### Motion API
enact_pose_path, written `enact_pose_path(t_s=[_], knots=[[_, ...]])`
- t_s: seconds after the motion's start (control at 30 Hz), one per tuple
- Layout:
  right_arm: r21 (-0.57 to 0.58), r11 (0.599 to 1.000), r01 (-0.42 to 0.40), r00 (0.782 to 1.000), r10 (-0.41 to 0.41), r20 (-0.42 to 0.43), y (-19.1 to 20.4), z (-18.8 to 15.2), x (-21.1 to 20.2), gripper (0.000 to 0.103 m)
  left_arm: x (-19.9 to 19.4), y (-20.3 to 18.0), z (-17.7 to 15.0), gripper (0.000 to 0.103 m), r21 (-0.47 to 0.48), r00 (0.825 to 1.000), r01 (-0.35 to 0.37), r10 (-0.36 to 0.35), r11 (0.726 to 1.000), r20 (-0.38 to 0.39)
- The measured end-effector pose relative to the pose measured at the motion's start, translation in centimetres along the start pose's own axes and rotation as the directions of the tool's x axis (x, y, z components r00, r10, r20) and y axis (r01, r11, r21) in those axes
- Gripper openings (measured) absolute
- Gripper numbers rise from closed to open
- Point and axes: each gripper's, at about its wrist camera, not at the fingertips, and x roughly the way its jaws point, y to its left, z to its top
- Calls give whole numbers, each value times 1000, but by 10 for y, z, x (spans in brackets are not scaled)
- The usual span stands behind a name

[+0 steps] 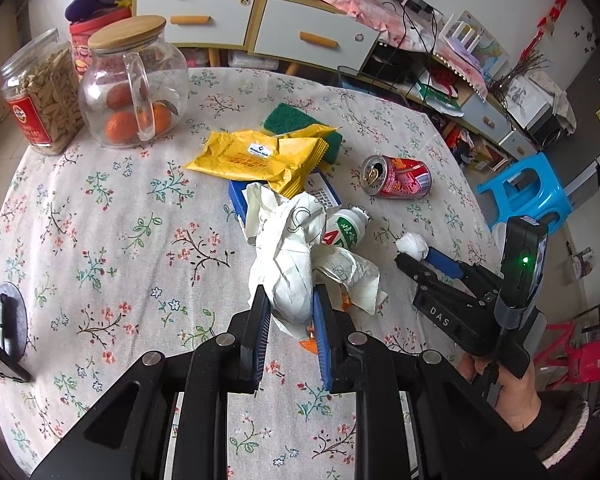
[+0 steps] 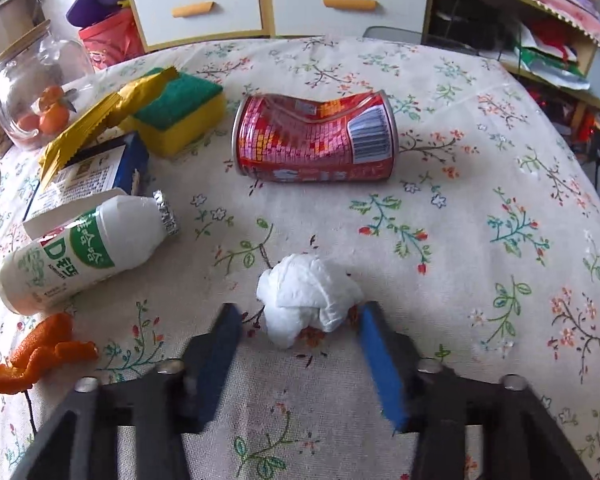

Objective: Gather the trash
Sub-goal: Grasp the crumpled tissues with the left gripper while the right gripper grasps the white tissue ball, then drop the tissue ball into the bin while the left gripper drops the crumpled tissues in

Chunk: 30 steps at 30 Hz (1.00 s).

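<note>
1. Left claw (image 1: 290,312): jaws narrow, blue pads pressed on a wad of crumpled white paper (image 1: 296,256) that bears line drawings. The paper hangs between the pads above the counter (image 1: 100,220), which is covered by a floral cloth.
2. Right claw (image 2: 300,320): jaws partly apart, a small white tissue ball (image 2: 308,300) between them. A gap shows at the left finger; at the right pad, contact cannot be confirmed. The fingers are motion-blurred. The tissue ball rests on the cloth.
3. In the left wrist view the right claw (image 1: 410,258) reaches in from the right, held by a hand (image 1: 508,396) in a dark sleeve, its tips at the tissue ball (image 1: 412,245).
4. Near trash, right wrist view: a white drink bottle (image 2: 80,248) with a green label lies on its side left of the tissue; orange peel (image 2: 40,354) lies at the lower left, just beside the bottle's base.
5. Farther out: a dented red can (image 2: 316,140) lies on its side beyond the tissue, well apart from it.
6. Left of the can: a blue box (image 2: 96,168), yellow wrappers (image 1: 260,156) lying over it, and a green-and-yellow sponge (image 2: 180,112) behind.
7. Far left edge of the counter: a glass jar with wooden lid (image 1: 134,84) holding oranges, and a jar of seeds (image 1: 40,96) beside it.
</note>
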Motion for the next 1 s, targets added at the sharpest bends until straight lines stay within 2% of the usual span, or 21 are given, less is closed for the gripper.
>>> enact_pose_path(t_s=[0.13, 0.27, 0.43, 0.63, 1.0], knots=[[-1, 1000, -20, 1000, 20, -4, -1, 3, -1, 30, 1, -5, 1, 22, 8, 1000, -1, 1, 1000, -1], [1, 999, -39, 999, 39, 7, -3, 6, -8, 24, 3, -11, 2, 22, 17, 1000, -3, 3, 1000, 1], [18, 998, -60, 998, 59, 34, -13, 13, -23, 24, 7, -24, 8, 22, 30, 1000, -2, 2, 1000, 6], [84, 994, -72, 996, 67, 61, -46, 18, -46, 24, 14, -51, 14, 22, 56, 1000, 20, -20, 998, 5], [258, 966, 14, 996, -36, 83, -154, 11, -86, 24, 41, -124, 19, 22, 130, 997, 80, -77, 988, -24]])
